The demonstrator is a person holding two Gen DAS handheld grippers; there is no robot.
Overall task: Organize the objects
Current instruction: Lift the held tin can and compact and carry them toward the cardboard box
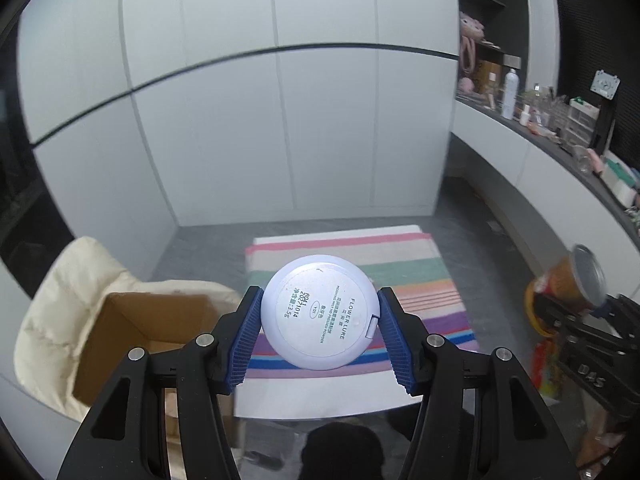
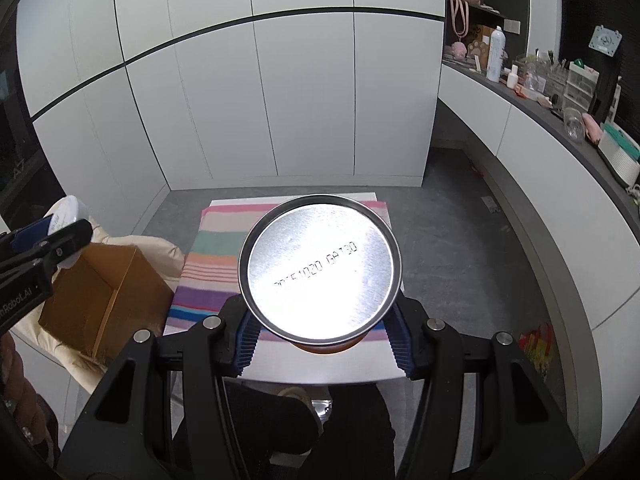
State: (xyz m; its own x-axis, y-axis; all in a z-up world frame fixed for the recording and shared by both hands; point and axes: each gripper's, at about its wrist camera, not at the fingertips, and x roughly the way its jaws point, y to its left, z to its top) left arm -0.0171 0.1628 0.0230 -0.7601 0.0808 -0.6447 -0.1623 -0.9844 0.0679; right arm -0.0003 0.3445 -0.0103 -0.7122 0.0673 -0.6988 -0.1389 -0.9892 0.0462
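My left gripper [image 1: 319, 334] is shut on a round pale lilac powder compact [image 1: 319, 312], its printed underside facing the camera, held above a striped cloth [image 1: 404, 268]. My right gripper [image 2: 320, 334] is shut on an orange can [image 2: 320, 268], whose shiny metal base faces the camera. The can also shows at the right of the left wrist view [image 1: 576, 280]. The compact shows at the left of the right wrist view [image 2: 68, 210], above an open cardboard box [image 2: 108, 296].
The box [image 1: 136, 340] rests on a cream padded jacket [image 1: 76, 280] left of the white table [image 2: 320, 366]. White cabinet doors [image 1: 260, 120] stand behind. A cluttered counter [image 2: 560, 92] with bottles and organizers runs along the right. Grey floor [image 2: 452, 240] lies below.
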